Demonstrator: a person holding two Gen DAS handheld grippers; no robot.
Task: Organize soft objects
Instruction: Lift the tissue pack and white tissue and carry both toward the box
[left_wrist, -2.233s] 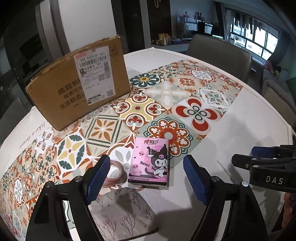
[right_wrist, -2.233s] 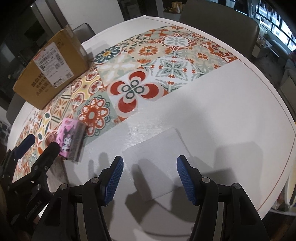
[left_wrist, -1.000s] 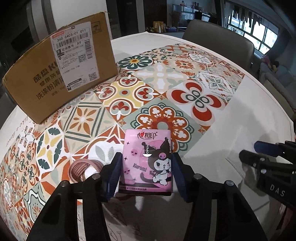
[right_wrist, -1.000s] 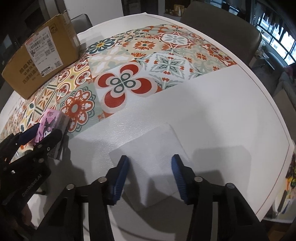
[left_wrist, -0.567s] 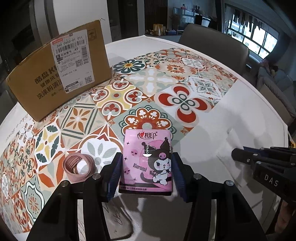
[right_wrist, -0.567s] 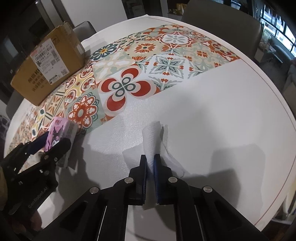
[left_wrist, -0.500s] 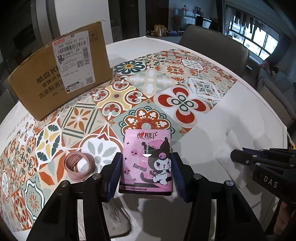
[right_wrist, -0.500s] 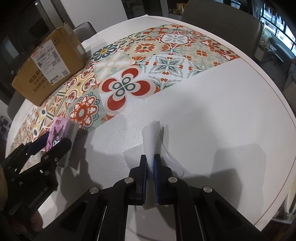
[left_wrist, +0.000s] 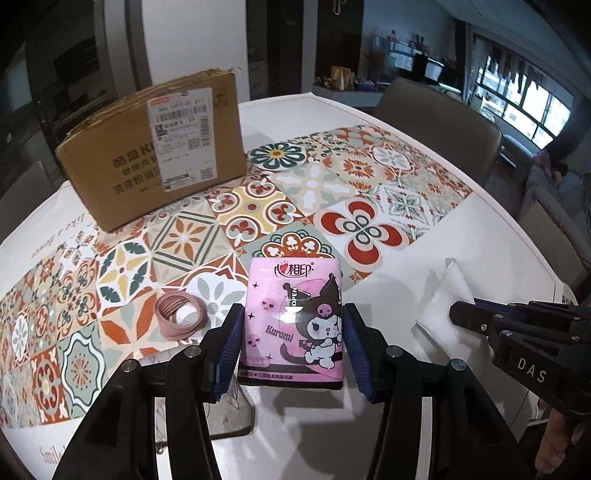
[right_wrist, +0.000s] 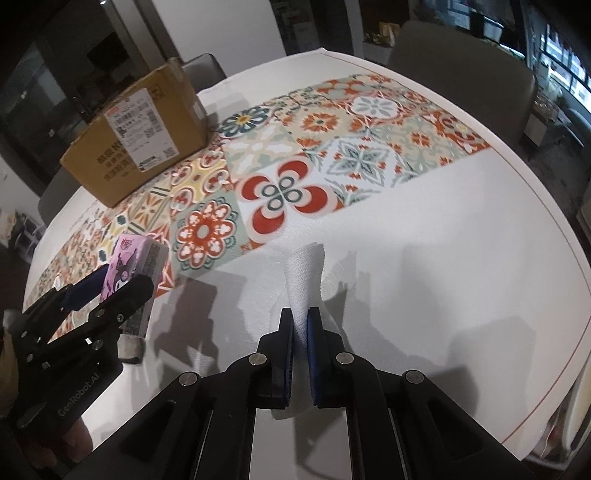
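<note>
A pink tissue pack (left_wrist: 293, 325) with a cartoon figure sits between the blue pads of my left gripper (left_wrist: 293, 332), which is shut on it and holds it above the table. From the right wrist view the same pack (right_wrist: 131, 266) shows at the left in that gripper (right_wrist: 107, 288). My right gripper (right_wrist: 301, 325) is shut on a white paper napkin (right_wrist: 304, 273), pinched into an upright fold over the white table top. In the left wrist view the napkin (left_wrist: 448, 295) hangs from the right gripper (left_wrist: 465, 315) at the right.
A cardboard box (left_wrist: 155, 155) with a shipping label stands at the back left on the patterned mat (left_wrist: 332, 192). A pink band roll (left_wrist: 181, 312) and a grey printed cloth (left_wrist: 229, 413) lie near the left gripper. Chairs (left_wrist: 436, 122) surround the round table (right_wrist: 461, 258).
The right gripper closed on the flat napkin and lifted it into a fold. The left gripper rose with the tissue pack, uncovering the pink band roll.
</note>
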